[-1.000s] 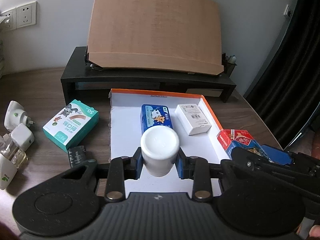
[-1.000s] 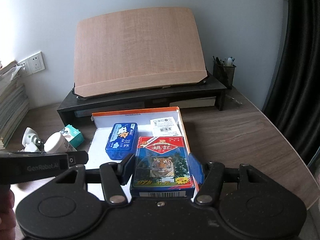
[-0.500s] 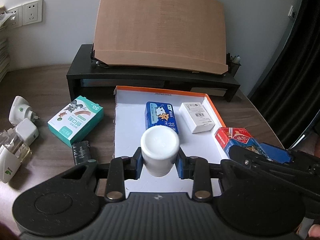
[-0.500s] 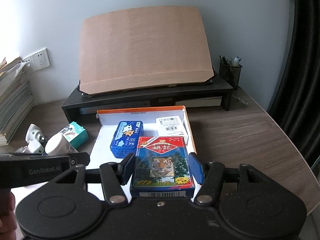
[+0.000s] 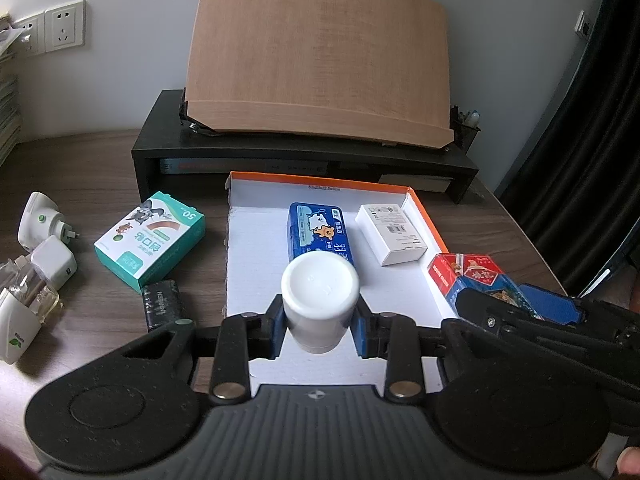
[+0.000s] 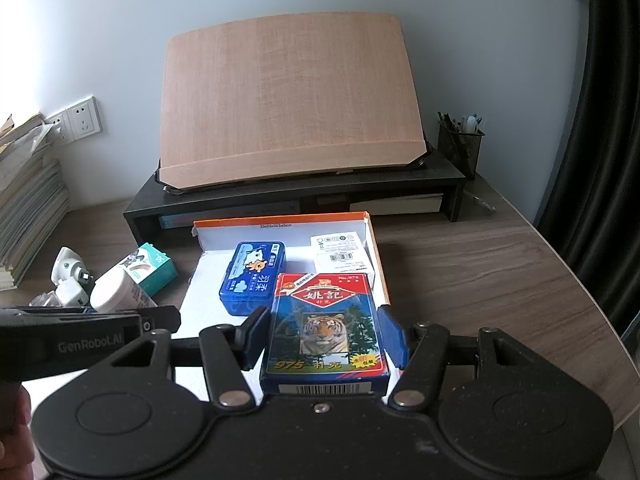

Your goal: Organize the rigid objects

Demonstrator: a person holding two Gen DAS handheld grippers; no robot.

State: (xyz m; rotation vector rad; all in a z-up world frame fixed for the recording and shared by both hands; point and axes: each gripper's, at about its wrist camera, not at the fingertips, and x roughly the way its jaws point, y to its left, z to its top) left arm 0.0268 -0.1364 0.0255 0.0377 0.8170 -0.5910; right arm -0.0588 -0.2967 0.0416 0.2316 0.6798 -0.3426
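White jar [image 5: 319, 300] in left claw [image 5: 318, 326]

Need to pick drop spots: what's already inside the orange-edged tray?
Inside the tray lie a blue tin and a white box, side by side at the far end. The held white bottle and card box hide part of the near floor.

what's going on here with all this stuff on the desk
A person is sorting small items into an orange-edged white cardboard tray. The left tool grips a white plastic jar above the tray's near end; the right tool holds a blue tiger-print card box. A blue tin and small white box already lie inside.
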